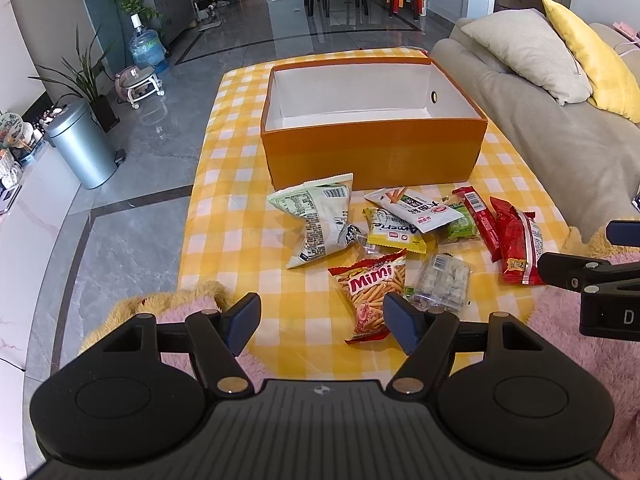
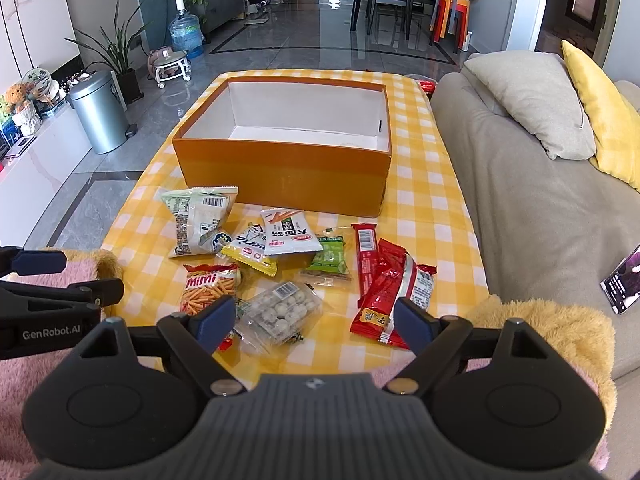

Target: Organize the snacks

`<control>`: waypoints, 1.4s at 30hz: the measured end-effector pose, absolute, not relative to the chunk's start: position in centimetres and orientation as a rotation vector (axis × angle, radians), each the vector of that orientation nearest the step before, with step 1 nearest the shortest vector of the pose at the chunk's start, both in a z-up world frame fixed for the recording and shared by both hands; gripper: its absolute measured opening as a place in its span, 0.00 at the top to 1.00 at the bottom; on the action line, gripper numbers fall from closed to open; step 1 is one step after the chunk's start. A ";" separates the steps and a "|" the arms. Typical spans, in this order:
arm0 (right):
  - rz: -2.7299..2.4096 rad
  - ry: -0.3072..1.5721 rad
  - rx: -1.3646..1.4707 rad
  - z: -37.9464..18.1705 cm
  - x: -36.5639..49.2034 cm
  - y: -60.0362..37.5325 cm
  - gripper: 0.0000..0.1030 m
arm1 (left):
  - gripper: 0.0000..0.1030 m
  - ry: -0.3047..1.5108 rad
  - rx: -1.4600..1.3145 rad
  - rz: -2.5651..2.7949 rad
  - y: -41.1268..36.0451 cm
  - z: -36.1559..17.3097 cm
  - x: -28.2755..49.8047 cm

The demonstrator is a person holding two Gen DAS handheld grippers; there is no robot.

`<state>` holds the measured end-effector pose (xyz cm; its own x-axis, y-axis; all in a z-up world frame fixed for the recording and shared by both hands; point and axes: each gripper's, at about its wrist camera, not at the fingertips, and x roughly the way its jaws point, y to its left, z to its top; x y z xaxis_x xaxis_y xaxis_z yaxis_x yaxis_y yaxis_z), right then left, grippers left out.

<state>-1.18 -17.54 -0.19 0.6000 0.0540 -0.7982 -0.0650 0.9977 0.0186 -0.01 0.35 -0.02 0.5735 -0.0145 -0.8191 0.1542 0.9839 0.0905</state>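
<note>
An empty orange box with a white inside stands on the yellow checked cloth. Several snack packets lie in front of it: a pale green bag, a Mimi bag, a clear pack of round sweets, a white packet, a yellow packet, a green packet and red packets. My left gripper is open near the Mimi bag. My right gripper is open above the clear pack.
A grey sofa with grey and yellow cushions runs along the right. A phone lies on it. A pink fluffy blanket covers the near end. A metal bin and plants stand on the floor at left.
</note>
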 end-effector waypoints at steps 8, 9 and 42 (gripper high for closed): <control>0.072 0.927 -0.010 -0.2 -1.1 -17.4 0.19 | 0.20 0.948 0.167 -0.096 0.3 -0.1 0.0; 0.073 0.926 -0.010 -0.2 -1.1 -17.4 0.19 | 0.20 0.947 0.168 -0.096 0.4 0.0 0.0; 0.126 1.064 0.166 -3.9 1.7 -19.4 0.32 | 0.46 1.156 0.034 -0.234 -1.1 -2.9 4.0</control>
<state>1.75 -19.43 -3.86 0.4797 0.1826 -0.8582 -0.0221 0.9803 0.1963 3.96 -1.06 -2.94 0.3815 -0.1663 -0.9093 0.2012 0.9750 -0.0939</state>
